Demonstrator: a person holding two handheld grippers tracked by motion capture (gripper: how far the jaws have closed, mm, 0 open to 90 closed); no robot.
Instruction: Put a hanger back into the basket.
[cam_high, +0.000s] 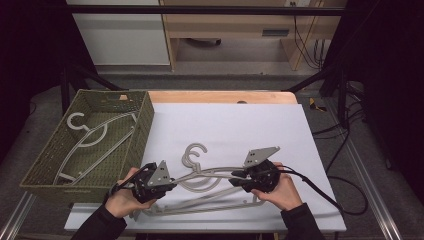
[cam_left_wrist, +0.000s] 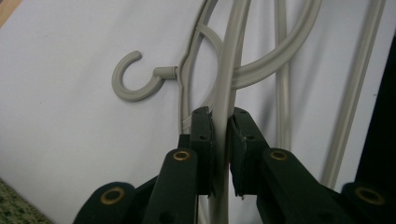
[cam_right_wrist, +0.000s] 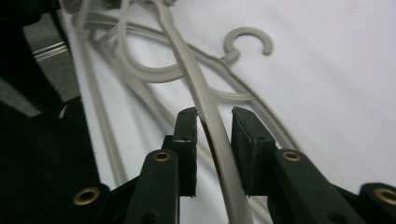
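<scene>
Two grey plastic hangers lie stacked on the white mat. The upper hanger (cam_high: 205, 170) spans between my two grippers. My left gripper (cam_high: 174, 186) is shut on one arm of that hanger (cam_left_wrist: 231, 70), its jaws pressed against the bar (cam_left_wrist: 222, 116). My right gripper (cam_high: 234, 177) is open: its jaws stand on either side of the other arm (cam_right_wrist: 187, 60), with small gaps beside the bar (cam_right_wrist: 214, 116). The lower hanger (cam_high: 200, 207) lies flat underneath, its hook (cam_left_wrist: 130, 79) (cam_right_wrist: 247, 39) resting on the mat.
A green woven basket (cam_high: 145, 120) stands at the left of the table with two more grey hangers (cam_high: 90, 132) inside. The white mat (cam_high: 240, 125) stretches behind and to the right of the hangers. Cables (cam_high: 325, 195) trail off the right edge.
</scene>
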